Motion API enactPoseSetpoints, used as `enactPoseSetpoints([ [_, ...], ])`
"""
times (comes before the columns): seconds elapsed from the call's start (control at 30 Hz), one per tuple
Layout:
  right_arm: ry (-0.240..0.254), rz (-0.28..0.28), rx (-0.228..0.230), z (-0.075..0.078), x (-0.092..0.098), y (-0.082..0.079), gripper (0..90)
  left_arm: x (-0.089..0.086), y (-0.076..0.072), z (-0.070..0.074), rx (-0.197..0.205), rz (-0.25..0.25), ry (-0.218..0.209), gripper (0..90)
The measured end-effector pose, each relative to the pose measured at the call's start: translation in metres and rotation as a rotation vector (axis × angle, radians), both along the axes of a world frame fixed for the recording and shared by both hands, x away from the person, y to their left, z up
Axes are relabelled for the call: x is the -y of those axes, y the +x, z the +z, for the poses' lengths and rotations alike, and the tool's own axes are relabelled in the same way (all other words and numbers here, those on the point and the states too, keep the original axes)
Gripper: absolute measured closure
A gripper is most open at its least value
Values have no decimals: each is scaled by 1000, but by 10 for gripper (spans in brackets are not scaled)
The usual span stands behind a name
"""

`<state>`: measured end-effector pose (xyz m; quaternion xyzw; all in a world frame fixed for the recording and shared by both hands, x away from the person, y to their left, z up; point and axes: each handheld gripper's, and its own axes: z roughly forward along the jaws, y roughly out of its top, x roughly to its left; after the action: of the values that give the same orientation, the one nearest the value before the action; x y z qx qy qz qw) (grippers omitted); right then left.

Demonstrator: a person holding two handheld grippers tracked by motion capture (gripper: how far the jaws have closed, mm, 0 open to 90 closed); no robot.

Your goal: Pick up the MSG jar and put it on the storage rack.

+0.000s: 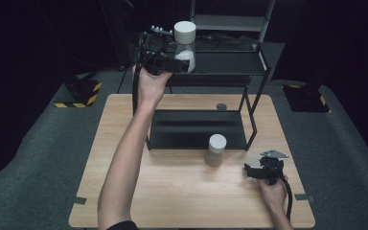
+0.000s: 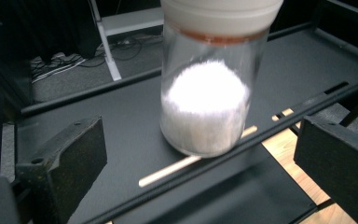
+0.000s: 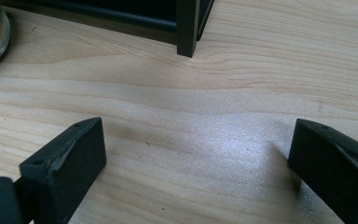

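- A light wooden desk (image 1: 182, 191) stands on grey carpet floor (image 1: 33, 158).
- Black-and-yellow striped bases (image 1: 79, 93) sit on the floor at either side.
- Behind, a pale metal frame (image 1: 230, 21) and loose cables (image 2: 70, 60); beyond them the room is dark.

The jar (image 1: 185, 47) is a clear glass cylinder closed by a wide white lid, with a thin reddish band visible just below the lid. It is filled to roughly half its height with a white powder heaped into a mound. It is seen standing upright on the upper shelf (image 1: 230, 63) of a black metal rack, close to the shelf's front edge and towards its left end. In the left gripper view the jar (image 2: 208, 93) is seen slightly tilted, its base resting on the dark shelf surface.
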<state>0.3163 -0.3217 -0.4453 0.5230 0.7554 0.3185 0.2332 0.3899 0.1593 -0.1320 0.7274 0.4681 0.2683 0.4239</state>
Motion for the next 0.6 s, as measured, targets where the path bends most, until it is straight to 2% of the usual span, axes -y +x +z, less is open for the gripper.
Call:
enactPoseSetpoints([
  [0.17,0,0,0,0,0,0,33,0,-10,-13,19,12,27,31],
  [0.37,0,-1,0,0,0,0,33,-2,-20,-25,35,6,24,33],
  [0.6,1,-1,-1,0,0,0,33,-5,-29,-36,32,-19,26,35],
])
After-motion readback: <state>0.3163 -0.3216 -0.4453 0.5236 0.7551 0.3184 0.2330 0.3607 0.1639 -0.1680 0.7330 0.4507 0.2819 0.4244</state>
